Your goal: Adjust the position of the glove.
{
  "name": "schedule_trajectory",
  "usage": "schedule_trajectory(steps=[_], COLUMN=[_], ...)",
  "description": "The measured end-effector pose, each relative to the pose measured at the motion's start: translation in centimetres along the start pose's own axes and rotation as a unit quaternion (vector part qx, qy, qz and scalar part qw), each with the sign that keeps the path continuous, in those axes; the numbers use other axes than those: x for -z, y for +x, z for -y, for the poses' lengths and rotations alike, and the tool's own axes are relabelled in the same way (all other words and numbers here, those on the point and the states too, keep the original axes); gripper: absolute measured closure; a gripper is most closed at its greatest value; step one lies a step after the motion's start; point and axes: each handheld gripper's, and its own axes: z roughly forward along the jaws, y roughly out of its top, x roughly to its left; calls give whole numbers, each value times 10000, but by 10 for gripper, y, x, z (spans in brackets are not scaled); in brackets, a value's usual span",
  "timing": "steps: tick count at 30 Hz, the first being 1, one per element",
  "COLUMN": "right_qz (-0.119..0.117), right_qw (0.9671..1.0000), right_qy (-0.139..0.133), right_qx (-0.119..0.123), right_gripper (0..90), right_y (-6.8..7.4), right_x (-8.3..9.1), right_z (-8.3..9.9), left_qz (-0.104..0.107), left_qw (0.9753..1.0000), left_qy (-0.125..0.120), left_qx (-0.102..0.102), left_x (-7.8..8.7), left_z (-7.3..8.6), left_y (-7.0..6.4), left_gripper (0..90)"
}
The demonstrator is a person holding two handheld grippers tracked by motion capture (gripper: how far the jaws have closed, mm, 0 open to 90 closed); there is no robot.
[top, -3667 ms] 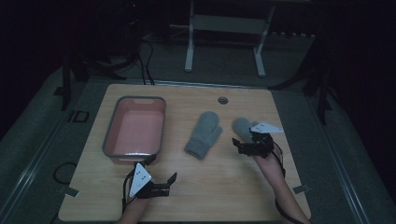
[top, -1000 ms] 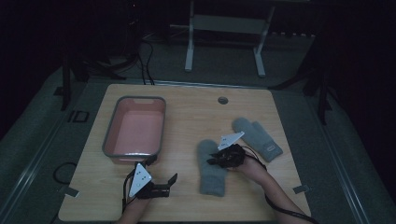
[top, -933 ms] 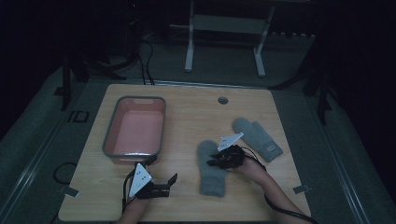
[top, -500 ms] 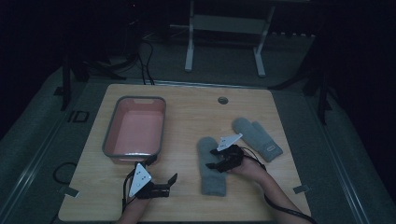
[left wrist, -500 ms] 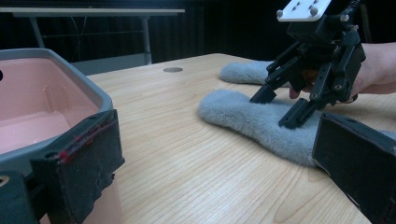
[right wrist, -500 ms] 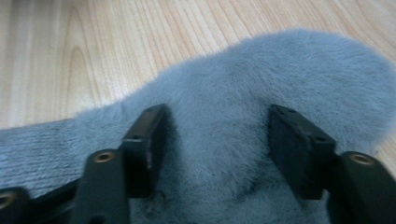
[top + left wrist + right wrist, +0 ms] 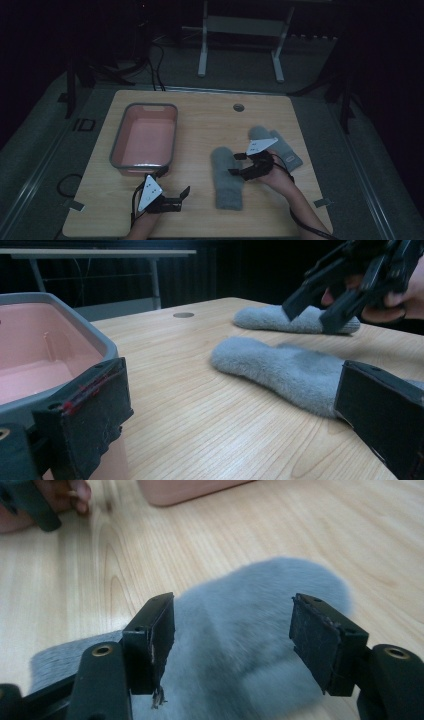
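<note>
My right claw (image 7: 239, 164), jaws wide apart and holding nothing, hovers just above the near grey mitten (image 7: 227, 177) lying flat on the tabletop (image 7: 200, 130); the mitten lies below and between the jaws.

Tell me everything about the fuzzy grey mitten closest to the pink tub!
The near mitten is grey and fluffy, like fleece. It lies flat on the wooden table, its rounded tip pointing away from the person and its cuff toward them. The right tool hangs open at its right edge; the right gripper view shows the fuzz between the jaws. The second mitten lies apart, farther right.
</note>
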Motion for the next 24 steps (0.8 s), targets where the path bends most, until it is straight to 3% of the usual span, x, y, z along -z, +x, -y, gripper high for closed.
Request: schedule_trajectory(steps=[1,5,9,10,11,15,16,18,22,24], right_qz=[20,348,715,715,867,1228,1228,1470,1726,1770], right_qw=[9999,9986,9952,9952,9935,9882,9882,9838,9788,9780], right_qy=[-83,-264,-263,-263,-209,-105,-105,-38,65,111], right_qx=[-85,-305,-612,-612,-707,-912,-912,-1022,-1101,-1096], right_gripper=[388,372,354,354,356,369,369,383,413,431], right_y=[-2,-13,-29,-29,-38,-56,-56,-71,-87,-93], right_x=[6,31,52,52,59,70,70,76,78,77], right_z=[1,6,18,18,25,39,39,49,59,63], left_qz=[0,-3,-3,-3,-4,-5,-6,-6,-6,-9], left_qw=[10000,10000,10000,10000,10000,10000,10000,10000,10000,10000], left_qy=[2,1,1,1,0,1,7,7,9,9], left_qx=[-3,5,5,5,3,6,3,6,8,14], left_x=[0,0,0,0,0,0,0,0,0,0], left_z=[0,0,0,0,0,0,0,0,0,0], left_y=[0,0,0,0,0,0,0,0,0,0], left_gripper=[21,20,20,20,20,21,21,20,20,20])
